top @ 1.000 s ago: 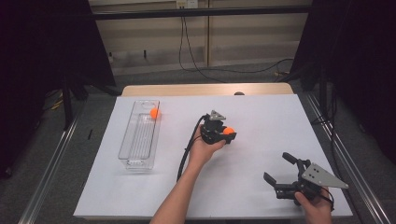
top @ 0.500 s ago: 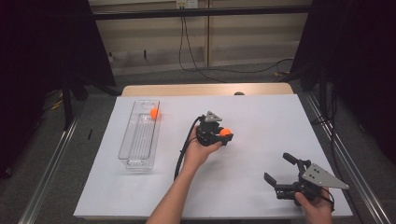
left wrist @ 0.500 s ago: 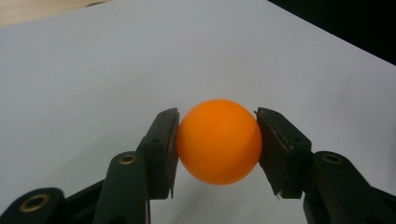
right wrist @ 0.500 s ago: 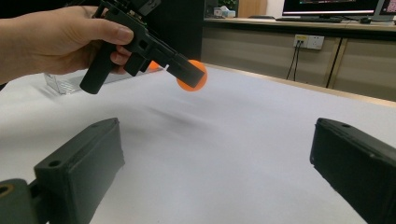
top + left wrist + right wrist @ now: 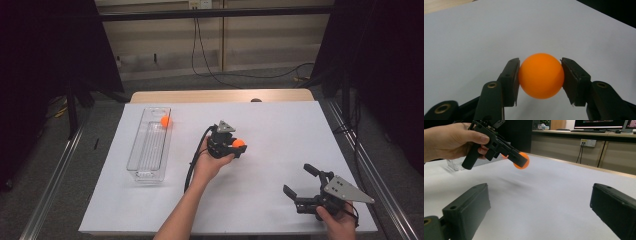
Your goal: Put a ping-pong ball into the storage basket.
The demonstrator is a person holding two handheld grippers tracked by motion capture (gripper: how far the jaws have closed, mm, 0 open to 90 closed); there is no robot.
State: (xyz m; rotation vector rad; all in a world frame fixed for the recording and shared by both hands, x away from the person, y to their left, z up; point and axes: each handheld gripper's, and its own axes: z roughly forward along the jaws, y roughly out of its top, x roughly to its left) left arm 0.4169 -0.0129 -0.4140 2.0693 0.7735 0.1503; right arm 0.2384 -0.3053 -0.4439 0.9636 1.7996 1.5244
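My left gripper (image 5: pixel 239 146) is shut on an orange ball (image 5: pixel 238 143) and holds it above the middle of the white table. The left gripper view shows that ball (image 5: pixel 541 75) pressed between the two black pads. From the right gripper view, the ball (image 5: pixel 523 162) hangs clear of the table surface in the other gripper's jaws. My right gripper (image 5: pixel 300 181) rests near the table's front right corner, open with nothing between its jaws. A second orange ball (image 5: pixel 165 121) lies at the far end of a clear plastic tray (image 5: pixel 141 167).
The clear tray stands lengthwise on the left part of the white table (image 5: pixel 280 125). A black cable trails from the left gripper along the forearm. Metal rails run along both table sides, and cables lie on the floor behind.
The left gripper with the orange ball has shifted slightly toward the left and the near side. The right gripper has stayed put.
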